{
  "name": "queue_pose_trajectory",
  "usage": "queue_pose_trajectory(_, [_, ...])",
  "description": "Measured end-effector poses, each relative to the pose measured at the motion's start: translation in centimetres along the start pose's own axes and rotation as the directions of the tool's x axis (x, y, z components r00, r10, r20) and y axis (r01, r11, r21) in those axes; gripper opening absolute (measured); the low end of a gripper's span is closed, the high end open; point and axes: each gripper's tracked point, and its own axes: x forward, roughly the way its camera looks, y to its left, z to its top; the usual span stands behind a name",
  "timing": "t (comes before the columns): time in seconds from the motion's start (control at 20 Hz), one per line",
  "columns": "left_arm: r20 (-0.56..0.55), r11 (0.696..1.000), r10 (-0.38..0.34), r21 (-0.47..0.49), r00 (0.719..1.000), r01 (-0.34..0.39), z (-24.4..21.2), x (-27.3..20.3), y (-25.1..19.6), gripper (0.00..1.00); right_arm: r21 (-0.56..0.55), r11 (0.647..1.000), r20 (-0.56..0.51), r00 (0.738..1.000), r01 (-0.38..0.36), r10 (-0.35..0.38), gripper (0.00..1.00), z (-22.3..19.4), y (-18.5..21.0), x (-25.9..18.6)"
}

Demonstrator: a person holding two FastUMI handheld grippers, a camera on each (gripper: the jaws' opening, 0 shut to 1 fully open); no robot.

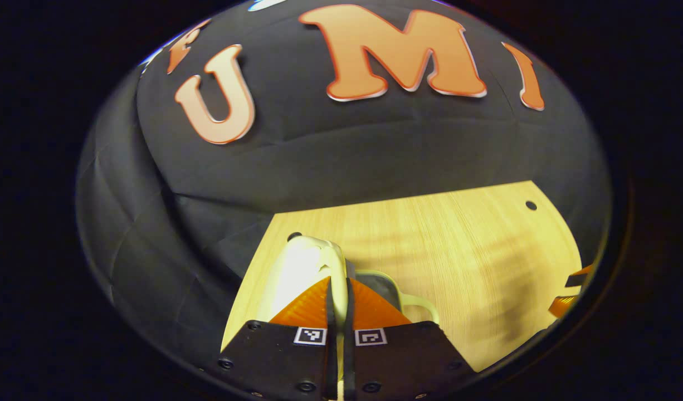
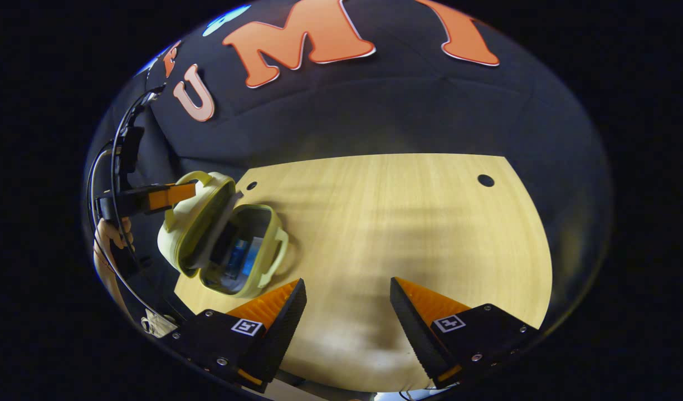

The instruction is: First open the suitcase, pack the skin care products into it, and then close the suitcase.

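Black cloth wall (image 2: 375,111) is seen behind and around the table, creased and draped at the far-left corner. Light wood table (image 2: 386,223) is lit warm, soft shadows across the grain; a round hole (image 2: 486,180) is seen at the far right corner, another (image 2: 252,185) at the far left.

Small pale-green suitcase (image 2: 224,239) is placed at the table's left edge, ahead-left of the right gripper's (image 2: 347,312) jaws, well apart from them. Its lid (image 2: 194,223) is raised partway, base lies flat; blue skin care products (image 2: 244,259) are seen inside the base.

Left gripper (image 1: 338,295) is pressed together on the lid's rim (image 1: 305,267), both fingers on it, lid edge sticking up just ahead of the tips. In the right gripper view it is seen held by a hand (image 2: 110,234) at the lid's top.

Right gripper jaws are spread wide, nothing between them, bare table beneath.
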Motion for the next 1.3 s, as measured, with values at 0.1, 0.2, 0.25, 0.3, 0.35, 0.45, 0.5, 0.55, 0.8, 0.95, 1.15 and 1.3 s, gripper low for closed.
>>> queue_pose_trajectory(0.1, [-0.050,0.999,-0.015,0.028,0.999,0.017,-1.7,3.0,-3.9,0.05,0.028,0.998,-0.019,0.999,0.051,-0.051,0.96,-1.1,-3.8,-0.1])
queue_pose_trajectory(0.2, [-0.088,0.998,-0.017,0.055,0.996,0.022,-2.4,5.9,-5.3,0.05,0.046,0.996,-0.034,0.996,0.083,-0.081,0.96,-1.9,-5.6,-0.2])
queue_pose_trajectory(0.25, [-0.103,0.997,-0.018,0.069,0.995,0.025,-2.7,7.1,-6.2,0.05,0.049,0.994,-0.043,0.995,0.097,-0.095,0.96,-2.3,-6.6,-0.3])
queue_pose_trajectory(0.3, [-0.123,0.996,-0.017,0.085,0.992,0.027,-3.6,6.9,-6.4,0.05,0.047,0.993,-0.049,0.993,0.110,-0.108,0.96,-3.2,-7.4,-0.6])
queue_pose_trajectory(0.35, [-0.143,0.995,-0.016,0.100,0.990,0.031,-4.3,7.9,-7.0,0.05,0.043,0.992,-0.054,0.992,0.117,-0.114,0.96,-3.5,-7.9,-0.8])
queue_pose_trajectory(0.45, [-0.184,0.992,-0.011,0.121,0.983,0.034,-6.2,9.8,-8.1,0.05,0.037,0.991,-0.056,0.991,0.127,-0.125,0.96,-4.1,-9.2,-1.0])
queue_pose_trajectory(0.5, [-0.213,0.990,-0.002,0.135,0.977,0.032,-7.0,10.6,-8.3,0.05,0.040,0.991,-0.058,0.990,0.131,-0.129,0.96,-5.1,-9.1,-1.4])
queue_pose_trajectory(0.55, [-0.238,0.986,0.028,0.166,0.971,0.012,-7.7,11.4,-8.6,0.05,0.048,0.990,-0.060,0.990,0.132,-0.129,0.96,-5.2,-9.2,-1.3])
queue_pose_trajectory(0.8, [-0.258,0.977,0.080,0.211,0.963,-0.024,-9.3,11.7,-8.8,0.15,0.067,0.988,-0.062,0.989,0.141,-0.137,0.96,-5.9,-10.8,-1.6])
queue_pose_trajectory(0.95, [-0.268,0.980,0.077,0.196,0.960,-0.024,-9.7,11.6,-8.4,0.26,0.069,0.988,-0.057,0.990,0.136,-0.132,0.96,-6.1,-10.6,-1.3])
queue_pose_trajectory(1.15, [-0.225,0.983,0.036,0.186,0.974,0.007,-8.4,10.2,-8.1,0.70,0.066,0.991,-0.053,0.992,0.119,-0.116,0.96,-5.7,-9.6,-1.0])
queue_pose_trajectory(1.3, [-0.138,0.987,-0.035,0.150,0.990,0.056,-6.4,8.2,-9.1,0.92,0.060,0.993,-0.046,0.994,0.103,-0.100,0.96,-5.3,-8.5,-0.5])
